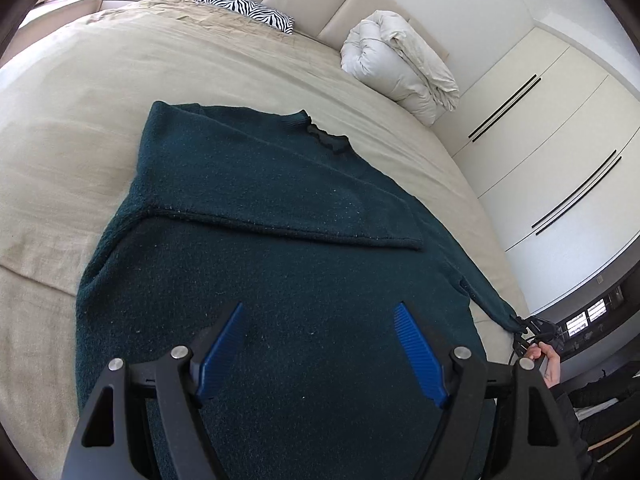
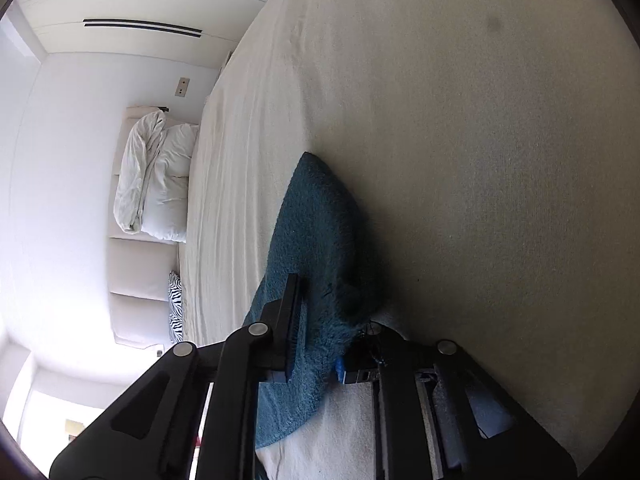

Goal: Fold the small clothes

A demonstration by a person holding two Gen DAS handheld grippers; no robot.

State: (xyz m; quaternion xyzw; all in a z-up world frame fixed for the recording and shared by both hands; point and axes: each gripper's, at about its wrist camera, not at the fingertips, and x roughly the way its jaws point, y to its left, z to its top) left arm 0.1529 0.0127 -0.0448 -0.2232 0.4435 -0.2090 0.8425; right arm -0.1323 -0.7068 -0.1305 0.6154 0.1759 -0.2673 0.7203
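While the left hand-held gripper [image 1: 320,356] hovers spread above the sweater [image 1: 280,240], the right hand-held gripper [image 2: 320,344] pinches its sleeve [image 2: 316,240].

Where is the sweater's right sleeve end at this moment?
In the left wrist view the sleeve stretches off the dark green sweater toward the bed's right edge, its cuff pinched in the right gripper, near the wardrobe.
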